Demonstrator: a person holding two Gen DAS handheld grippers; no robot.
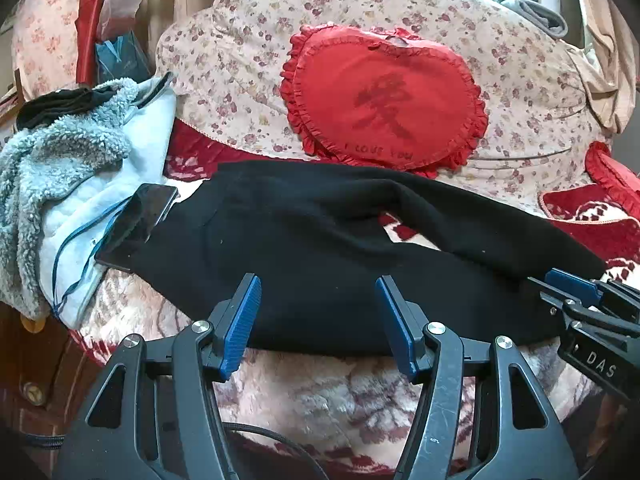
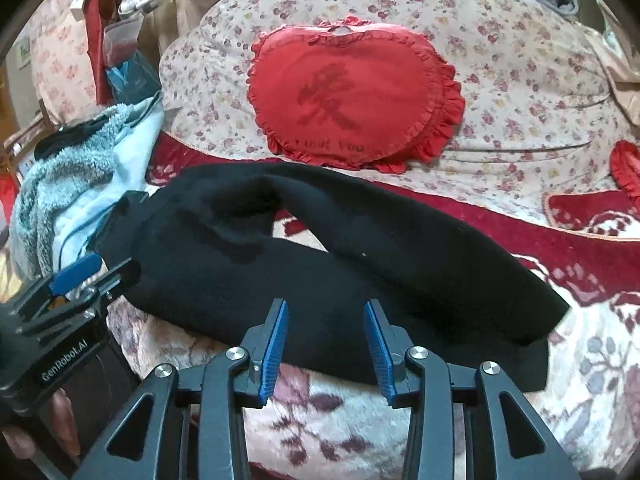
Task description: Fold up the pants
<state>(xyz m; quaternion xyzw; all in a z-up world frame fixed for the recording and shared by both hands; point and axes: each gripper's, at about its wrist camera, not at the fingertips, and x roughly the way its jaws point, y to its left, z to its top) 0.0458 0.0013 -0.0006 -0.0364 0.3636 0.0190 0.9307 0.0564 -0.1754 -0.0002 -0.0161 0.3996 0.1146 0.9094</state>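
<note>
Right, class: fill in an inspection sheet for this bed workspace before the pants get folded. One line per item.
Surface: plush red-and-white blanket on a bed.
Job's things: black pants spread flat, legs slightly apart, unfolded.
Clutter: phone at the pants' waist end; fleece jacket; heart pillow.
Grippers: left claw open over the pants' near edge; right claw open, likewise; neither holds cloth.
Cables: thin blue cord on the jacket.
Surroundings: floral quilt behind.
</note>
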